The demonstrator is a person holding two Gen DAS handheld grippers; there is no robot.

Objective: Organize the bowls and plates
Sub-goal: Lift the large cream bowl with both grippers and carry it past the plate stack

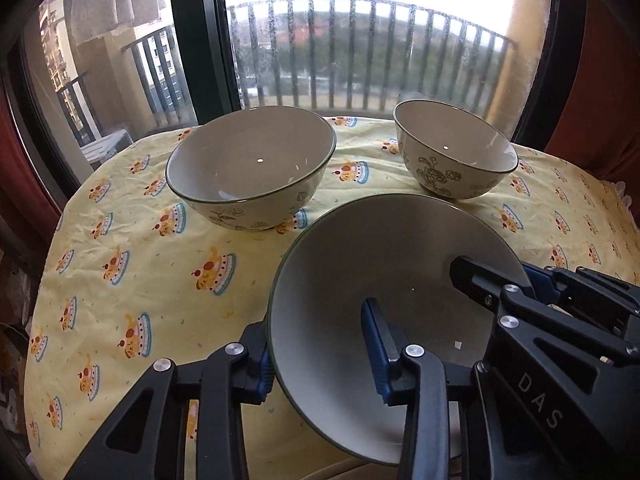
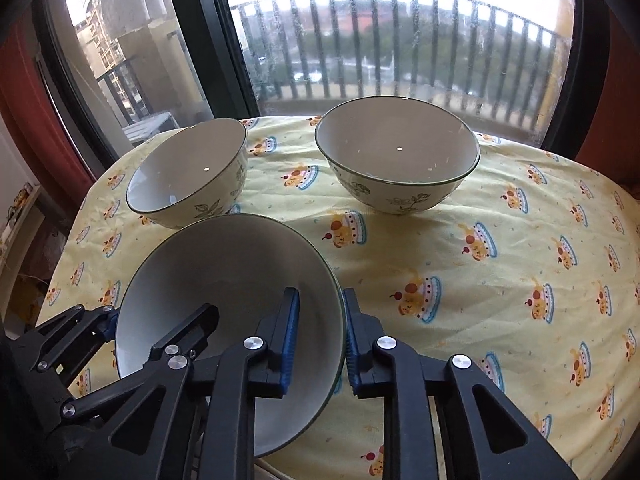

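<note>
Ceramic, glazed, cream with a dark green rim line: near bowl [image 1: 384, 280] at the front of the yellow-clothed surface [image 1: 160, 280], tilted, with left tongs [image 1: 320, 360] and right tongs [image 2: 320, 340] each straddling its rim on opposite sides, one pad inside and one outside; whether either pair is actually clamped on the wall cannot be told. Two more bowls behind it, upright and apart: a wide bowl [image 1: 250, 168] and a smaller bowl [image 1: 456, 152]. Judged stiff, fairly heavy, slick and breakable; the rim seems the only hold, best taken at both sides and kept level.
</note>
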